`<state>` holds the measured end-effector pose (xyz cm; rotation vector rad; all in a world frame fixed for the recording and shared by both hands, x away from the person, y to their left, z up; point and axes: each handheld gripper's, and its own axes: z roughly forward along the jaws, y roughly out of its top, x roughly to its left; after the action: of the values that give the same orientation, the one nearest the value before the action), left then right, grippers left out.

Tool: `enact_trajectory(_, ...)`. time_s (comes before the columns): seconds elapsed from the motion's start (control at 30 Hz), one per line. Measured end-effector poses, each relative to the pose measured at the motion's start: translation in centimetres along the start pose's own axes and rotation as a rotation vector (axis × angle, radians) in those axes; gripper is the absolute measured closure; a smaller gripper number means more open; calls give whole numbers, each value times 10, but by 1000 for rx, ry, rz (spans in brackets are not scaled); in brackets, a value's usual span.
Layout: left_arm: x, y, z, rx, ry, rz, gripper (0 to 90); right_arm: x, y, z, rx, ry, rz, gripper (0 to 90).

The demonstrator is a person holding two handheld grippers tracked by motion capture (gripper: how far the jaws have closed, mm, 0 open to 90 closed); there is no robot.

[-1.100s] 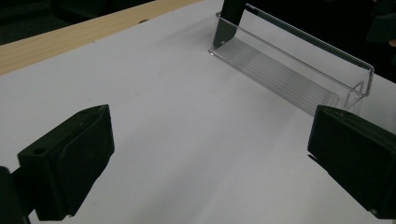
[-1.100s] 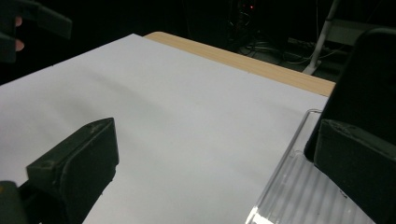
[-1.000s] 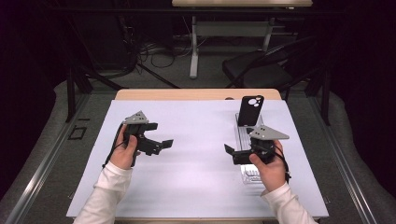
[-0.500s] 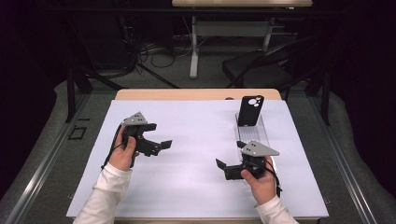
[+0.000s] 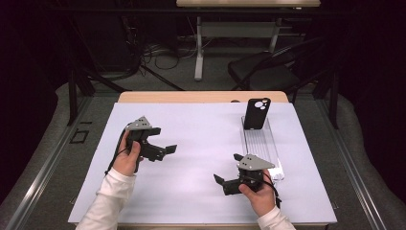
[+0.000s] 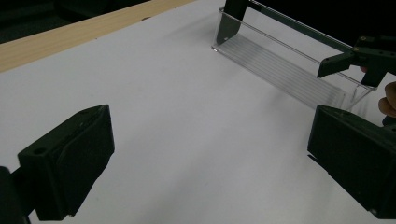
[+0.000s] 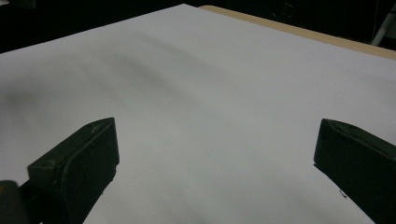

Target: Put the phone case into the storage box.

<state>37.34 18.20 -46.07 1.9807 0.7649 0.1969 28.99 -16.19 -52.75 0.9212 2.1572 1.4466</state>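
right gripper: the black two-jaw right gripper [image 5: 229,181] sits nearest the front edge, held low over the white sheet covering the counter [image 5: 201,143]. Jaws are spread wide, nothing between them, and its own view just looks across bare white sheet.

left gripper: the black two-jaw left gripper [image 5: 163,149] is a bit farther in on the left side, also over the sheet. Jaws spread here too, empty, pointing roughly toward the rack.

rack: the clear plastic slotted rack [image 5: 262,143] lies along the right side of the sheet, just beyond the right gripper. The slots near the front end look empty as far as I can tell.

phone case: the black phone case with camera cutouts [image 5: 256,113] stands upright at the far end of that rack, leaning slightly back. Neither gripper touches it, both are well apart from it.

progress: honestly looks like square one to me. Nothing is gripped, nothing looks shifted out of the rack.

what's left: pretty much everything, I'd guess. Reach up to the far end of the rack, pinch the case, lift it out. The right gripper is the closer one, so my bet is on that hand.
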Motion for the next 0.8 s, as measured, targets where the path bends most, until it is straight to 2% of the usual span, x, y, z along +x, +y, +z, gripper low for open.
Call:
enact_trajectory(0.4,-2,-3,7,7,-7,10,6,5,-9,10,21,30,-22,1)
enact_trajectory(0.8,-6,-5,12,1,-22,16,6,6,-10,11,21,40,-15,6)
